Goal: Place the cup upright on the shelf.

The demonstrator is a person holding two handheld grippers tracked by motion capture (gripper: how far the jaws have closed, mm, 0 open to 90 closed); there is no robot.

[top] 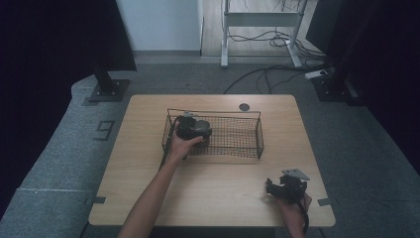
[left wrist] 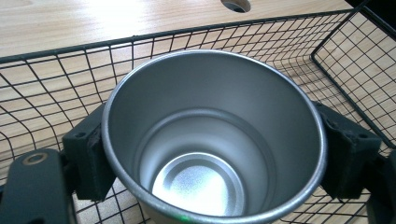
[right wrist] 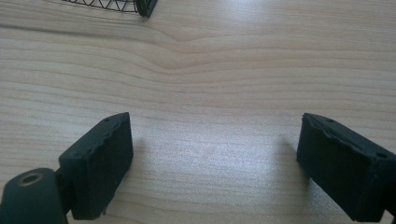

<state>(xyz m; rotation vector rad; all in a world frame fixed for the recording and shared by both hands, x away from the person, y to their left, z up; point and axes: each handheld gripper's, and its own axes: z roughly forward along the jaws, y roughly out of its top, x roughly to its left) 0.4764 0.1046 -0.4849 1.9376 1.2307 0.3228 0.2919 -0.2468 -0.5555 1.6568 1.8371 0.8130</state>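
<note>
1. Inside the wire basket (top: pixel 247 130), at its left end, the left hand-held gripper (top: pixel 192 127) holds a metal cup (left wrist: pixel 212 140). The basket sits on the middle of the wooden table (top: pixel 148 183).

2. In the left gripper view, the cup's open mouth faces the camera. One black pad presses on each side of its wall, just below the rim. The grip is firm and wide, spanning the cup's full body.

3. The cup's long axis runs away from the left hand-held gripper toward the basket floor, so the cup reads as roughly upright, mouth up. Whether its base already touches the basket's mesh cannot be told.

4. The basket's far wall and right end wall rise behind the cup. A round cable hole (left wrist: pixel 236 4) in the table lies beyond the basket's far wall.

5. The right hand-held gripper (top: pixel 286 187) rests well apart from the basket, toward the near right corner of the table. Its jaws stand wide with nothing between them, over bare wood. A corner of the basket (right wrist: pixel 147 7) shows far ahead of it.

6. The left hand is plainly the nearer one. The likely next move is to let the cup go in the basket, which would call for the base to be settled on the mesh first. This is a judgement.
</note>
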